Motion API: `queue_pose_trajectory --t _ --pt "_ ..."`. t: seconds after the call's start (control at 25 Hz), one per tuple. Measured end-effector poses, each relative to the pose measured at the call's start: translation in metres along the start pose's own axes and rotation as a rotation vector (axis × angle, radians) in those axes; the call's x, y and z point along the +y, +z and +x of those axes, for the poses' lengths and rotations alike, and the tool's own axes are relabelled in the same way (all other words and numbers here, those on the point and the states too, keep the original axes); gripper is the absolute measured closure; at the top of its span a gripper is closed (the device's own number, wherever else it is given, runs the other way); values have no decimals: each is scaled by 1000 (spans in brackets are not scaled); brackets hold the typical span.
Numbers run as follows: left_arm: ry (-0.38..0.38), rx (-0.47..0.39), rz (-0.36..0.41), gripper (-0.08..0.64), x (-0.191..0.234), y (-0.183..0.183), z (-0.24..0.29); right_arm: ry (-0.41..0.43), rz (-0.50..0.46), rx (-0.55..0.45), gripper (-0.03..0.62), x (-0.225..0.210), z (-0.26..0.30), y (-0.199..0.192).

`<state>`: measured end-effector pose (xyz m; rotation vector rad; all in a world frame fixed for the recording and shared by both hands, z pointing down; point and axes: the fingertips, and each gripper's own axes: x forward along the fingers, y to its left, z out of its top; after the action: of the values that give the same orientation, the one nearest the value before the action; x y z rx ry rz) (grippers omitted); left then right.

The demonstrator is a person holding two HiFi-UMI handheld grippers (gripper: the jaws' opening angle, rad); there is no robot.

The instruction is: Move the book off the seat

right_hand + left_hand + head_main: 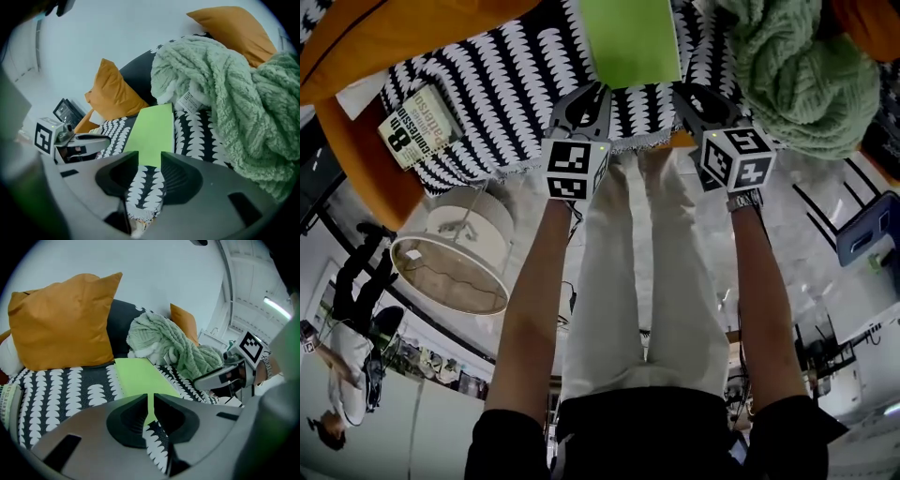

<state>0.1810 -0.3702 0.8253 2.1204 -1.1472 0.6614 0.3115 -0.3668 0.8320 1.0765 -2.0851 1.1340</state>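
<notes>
Looking down from the head view, two hand-held tongs reach toward a sofa seat draped in a black-and-white patterned cover (511, 80). The book (630, 39), thin and bright green, lies flat on that cover at 12 o'clock, just beyond both tips and touched by neither.

The left tongs (584, 101) sit at about 11 o'clock of centre, clenched to a hairline slit with nothing between the jaws. The right tongs (701, 101) sit at about 1 o'clock, jaws partly apart and empty, aimed at the book's near edge.

A bulky pale green knitted blanket (787, 75) is heaped at 2 o'clock, close beside the book's right edge. A printed magazine (417, 127) lies at 10 o'clock near the seat's corner, well apart from the book. An orange cushion (61, 324) leans against the sofa back.

Several things could go wrong, by my judgement:
- The book lies flush on soft cloth, so a jaw sliding under it may scoop up the cover and drag it along.
- The left tongs cannot take anything while clenched, so pushing in like that would only shove the book deeper.
- The right tongs pass close to the blanket and may snag its loose knit.
- A thin book pinched at one edge may sag, fan open or slip free.
</notes>
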Motion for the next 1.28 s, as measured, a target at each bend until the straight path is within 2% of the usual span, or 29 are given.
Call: queue_pose_trajectory --t 0.12,0.28,0.4,0.68,0.84,1.0,1.2,1.28 --pt "21 39 -43 519 0 -7 15 40 14 12 434 -2 9 6" --pt "93 91 -105 515 6 -17 34 79 10 39 426 -3 24 13" --pt "161 133 -116 517 12 -23 45 105 -33 71 425 -5 33 15" --pt "244 213 -140 549 23 -37 56 151 -47 102 413 -22 42 26" --pt "253 213 -164 549 28 -36 58 171 -30 118 407 -33 49 31" --pt "230 213 -233 549 34 -41 61 207 -4 136 397 -39 58 26" --pt "218 239 -206 549 34 -43 65 247 40 151 372 -38 67 17" --pt "204 235 -231 550 36 -44 63 245 51 165 358 -38 72 14"
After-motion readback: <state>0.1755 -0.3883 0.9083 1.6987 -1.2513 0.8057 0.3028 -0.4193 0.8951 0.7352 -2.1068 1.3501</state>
